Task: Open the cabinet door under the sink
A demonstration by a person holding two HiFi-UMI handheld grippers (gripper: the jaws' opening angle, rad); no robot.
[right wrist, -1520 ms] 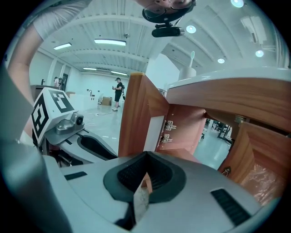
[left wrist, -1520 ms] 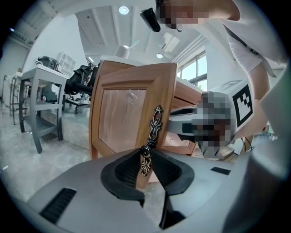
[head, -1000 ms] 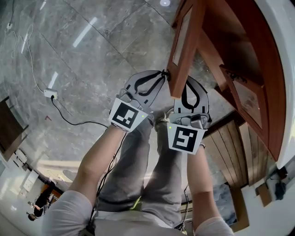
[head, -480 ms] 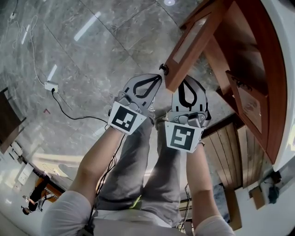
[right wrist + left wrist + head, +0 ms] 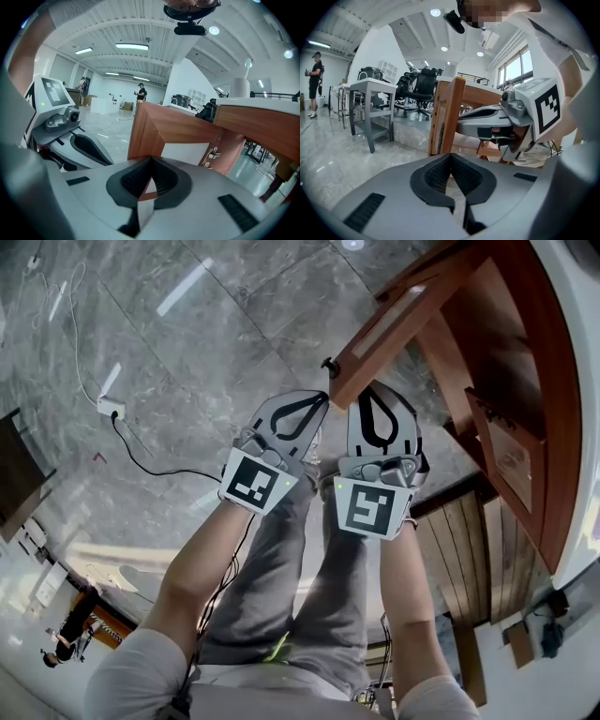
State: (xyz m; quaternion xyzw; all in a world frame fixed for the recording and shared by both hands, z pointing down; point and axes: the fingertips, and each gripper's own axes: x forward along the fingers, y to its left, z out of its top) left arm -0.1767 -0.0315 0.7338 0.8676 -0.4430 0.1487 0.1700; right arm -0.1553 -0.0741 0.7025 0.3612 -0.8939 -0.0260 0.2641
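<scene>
The brown cabinet door (image 5: 394, 320) under the sink stands swung open, its dark knob (image 5: 328, 364) at the free edge. My left gripper (image 5: 322, 399) sits just below that knob on the door's outer side. Its jaws have just been closing and now meet with nothing between them (image 5: 451, 154); the door's edge (image 5: 447, 115) lies beyond the tips. My right gripper (image 5: 367, 390) is at the door's inner side, shut and empty (image 5: 150, 161), facing the door's inner face (image 5: 159, 126) with its white panel.
A second cabinet door (image 5: 511, 456) to the right is only slightly ajar. A wooden platform (image 5: 478, 540) lies on the floor by the cabinet. A power strip with its cable (image 5: 111, 409) lies on the grey marble floor at left. The person's legs are below both grippers.
The door has swung further open, its free edge moving up in the head view. Both grippers have moved with it. The left gripper's jaws have closed.
</scene>
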